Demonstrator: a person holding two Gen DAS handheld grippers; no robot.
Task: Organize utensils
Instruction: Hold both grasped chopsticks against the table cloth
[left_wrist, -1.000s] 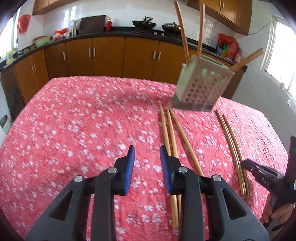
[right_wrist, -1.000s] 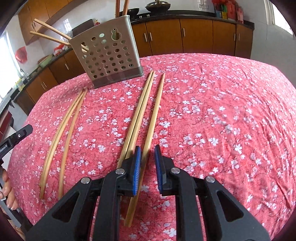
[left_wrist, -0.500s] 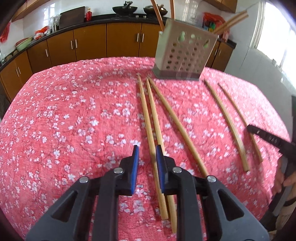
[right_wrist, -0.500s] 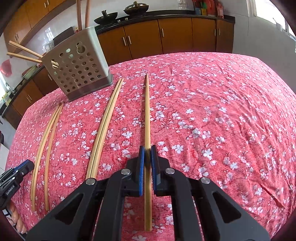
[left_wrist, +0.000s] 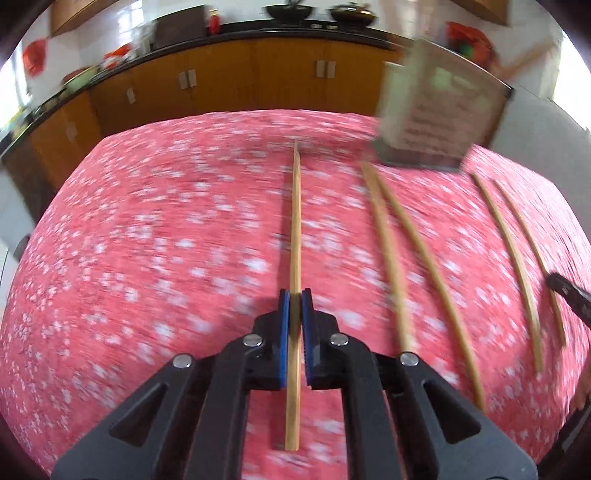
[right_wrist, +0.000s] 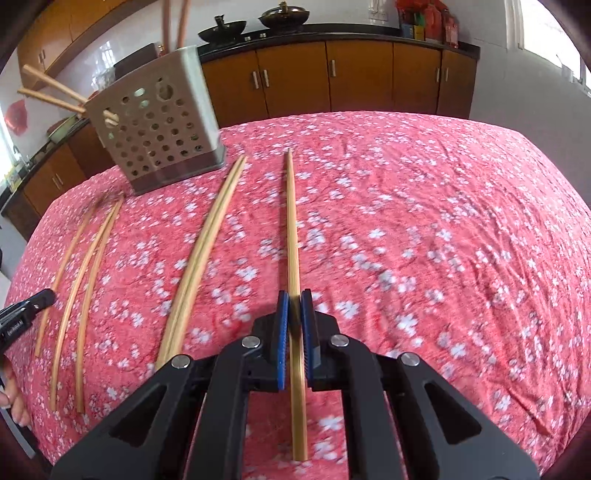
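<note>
On the desk (right_wrist: 424, 206), the holder (right_wrist: 159, 129) stands far left; loose chopsticks (right_wrist: 201, 258) lie before it, toward the camera.

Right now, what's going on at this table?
A person is tidying chopsticks off a red floral tablecloth into a perforated utensil holder. The left gripper has just closed on one chopstick; the right gripper is shut on another chopstick. More chopsticks lie loose on the cloth, and a few already stand in the holder.
</note>
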